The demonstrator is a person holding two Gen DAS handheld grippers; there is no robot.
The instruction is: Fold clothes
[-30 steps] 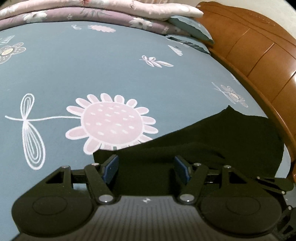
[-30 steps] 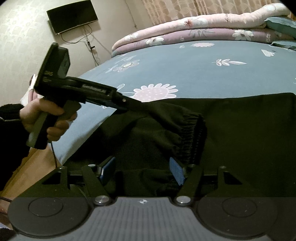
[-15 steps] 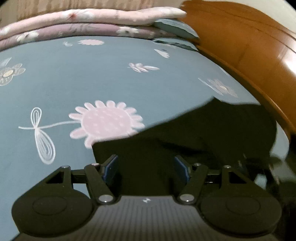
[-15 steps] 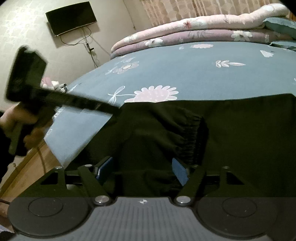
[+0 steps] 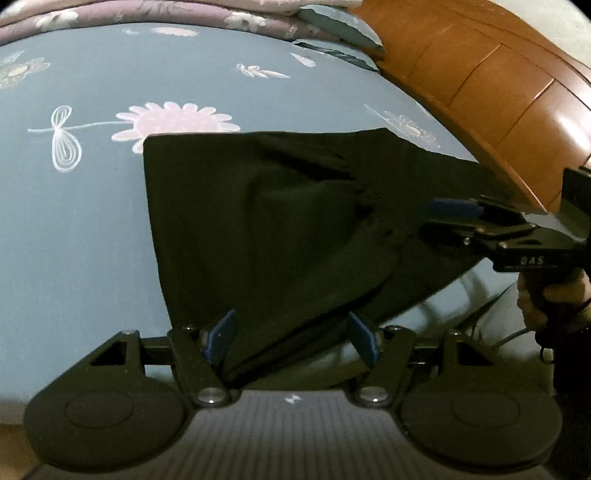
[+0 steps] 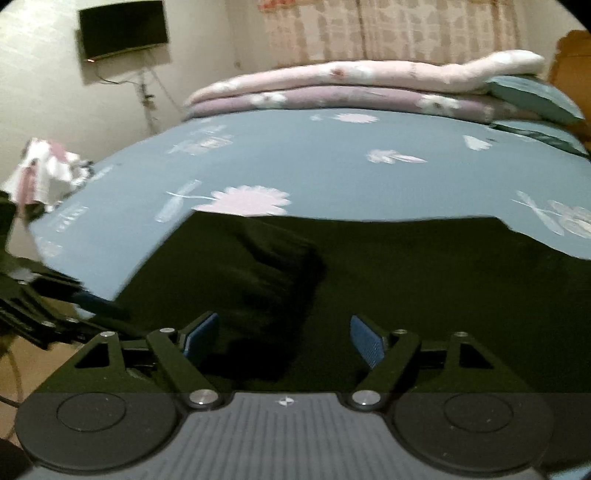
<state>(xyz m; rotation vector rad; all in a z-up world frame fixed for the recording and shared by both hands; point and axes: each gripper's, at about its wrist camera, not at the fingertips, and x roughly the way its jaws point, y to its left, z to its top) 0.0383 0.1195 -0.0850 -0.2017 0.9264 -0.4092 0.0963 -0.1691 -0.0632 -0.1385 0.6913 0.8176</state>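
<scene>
On floral bedsheet (image 5: pixel 92 221) | black soft garment (image 5: pixel 277 229), elastic ribbed cuff (image 6: pixel 295 266)

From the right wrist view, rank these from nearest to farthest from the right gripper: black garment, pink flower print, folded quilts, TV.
1. Black garment, under the right gripper.
2. Pink flower print, just past the garment's far edge.
3. Folded quilts, across the bed.
4. TV, upper-left wall.

Matt black cloth garment (image 5: pixel 280 229), printed cotton-like bedsheet (image 5: pixel 92 221), glossy wooden headboard (image 5: pixel 480 92)
</scene>
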